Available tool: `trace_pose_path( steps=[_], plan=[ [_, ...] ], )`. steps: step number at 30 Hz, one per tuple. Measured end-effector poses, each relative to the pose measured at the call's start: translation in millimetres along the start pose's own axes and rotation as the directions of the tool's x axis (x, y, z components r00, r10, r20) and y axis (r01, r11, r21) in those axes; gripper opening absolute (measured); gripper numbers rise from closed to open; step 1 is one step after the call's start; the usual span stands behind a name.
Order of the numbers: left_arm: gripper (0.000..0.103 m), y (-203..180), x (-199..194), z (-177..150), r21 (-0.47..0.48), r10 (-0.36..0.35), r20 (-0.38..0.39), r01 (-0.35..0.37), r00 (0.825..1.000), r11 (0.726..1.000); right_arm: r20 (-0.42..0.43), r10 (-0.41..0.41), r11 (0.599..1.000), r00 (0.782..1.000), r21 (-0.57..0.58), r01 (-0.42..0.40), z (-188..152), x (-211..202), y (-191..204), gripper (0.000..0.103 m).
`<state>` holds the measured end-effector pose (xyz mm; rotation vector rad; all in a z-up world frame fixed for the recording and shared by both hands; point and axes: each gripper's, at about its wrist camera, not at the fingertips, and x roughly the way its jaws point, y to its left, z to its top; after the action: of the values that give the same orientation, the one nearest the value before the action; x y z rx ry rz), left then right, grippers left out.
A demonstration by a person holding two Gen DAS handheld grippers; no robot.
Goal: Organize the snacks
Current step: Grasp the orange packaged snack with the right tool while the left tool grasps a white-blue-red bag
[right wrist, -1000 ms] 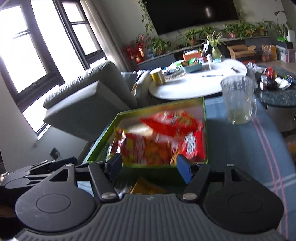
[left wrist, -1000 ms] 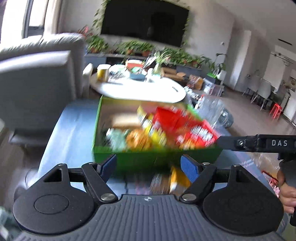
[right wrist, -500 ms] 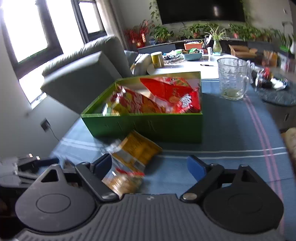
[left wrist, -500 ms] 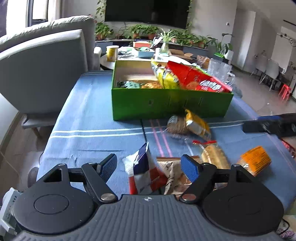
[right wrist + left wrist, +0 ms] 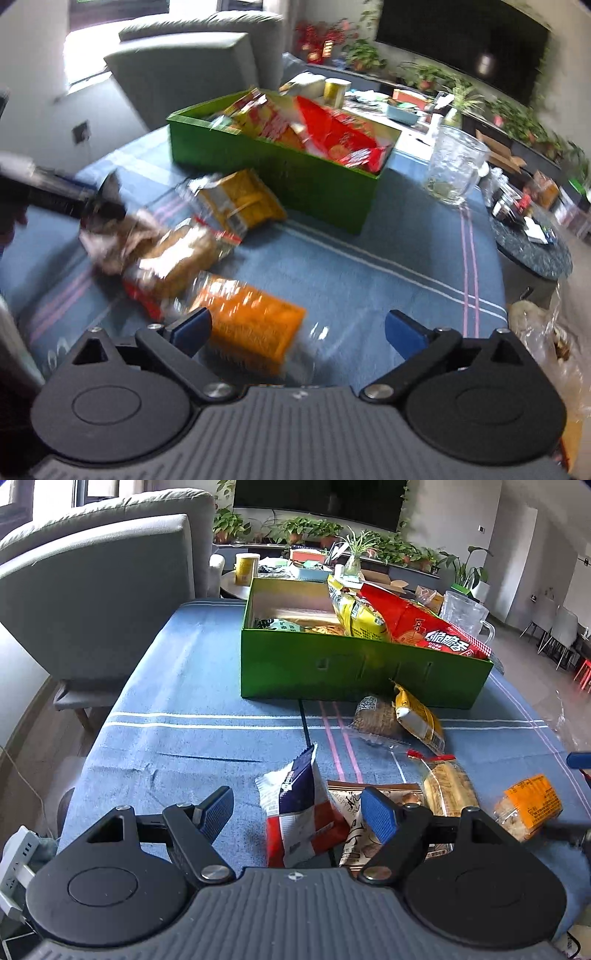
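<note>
A green box (image 5: 362, 668) (image 5: 277, 173) on the blue tablecloth holds red and yellow snack bags. Loose snacks lie in front of it. In the left wrist view my left gripper (image 5: 299, 812) is open, its jaws on either side of a blue, white and red packet (image 5: 299, 812), with a brown packet (image 5: 354, 830) beside it. A bread roll pack (image 5: 447, 786), a yellow pack (image 5: 417, 720) and an orange pack (image 5: 528, 805) lie to the right. My right gripper (image 5: 297, 328) is open, with the orange pack (image 5: 251, 325) between its jaws near the left finger.
A glass mug (image 5: 454, 170) stands right of the box. A grey armchair (image 5: 99, 590) is at the table's left. A white round table (image 5: 280, 572) with clutter is behind. A plastic bag (image 5: 546, 332) lies at the right edge.
Both grippers have pulled back from the green box and dropped toward the loose snacks at the near edge. The right one swung right and down over the orange pack.
</note>
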<state>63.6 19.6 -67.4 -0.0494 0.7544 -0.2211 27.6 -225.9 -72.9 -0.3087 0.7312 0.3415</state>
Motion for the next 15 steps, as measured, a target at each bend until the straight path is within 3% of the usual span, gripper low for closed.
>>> trace_pose_path(
  steps=[5, 8, 15],
  plan=[
    [0.074, -2.0, 0.6, -1.9, -0.001, -0.009, -0.008, 0.009, 1.0, 1.0, -0.063, 0.006, 0.996, 0.998, -0.094, -0.012, -3.5, 16.7, 14.0, 0.091],
    [0.074, -1.1, 1.3, -1.9, -0.014, -0.013, -0.012, 0.012, 1.0, 1.0, -0.051, -0.004, 0.993, 0.999, -0.114, -0.001, 0.8, 27.6, 18.6, 0.091],
    [0.074, 1.3, 2.2, -1.9, -0.033, -0.019, -0.017, 0.019, 1.0, 0.999, -0.045, -0.042, 0.999, 0.998, 0.028, 0.044, 23.2, 57.2, 3.3, 0.091]
  ],
)
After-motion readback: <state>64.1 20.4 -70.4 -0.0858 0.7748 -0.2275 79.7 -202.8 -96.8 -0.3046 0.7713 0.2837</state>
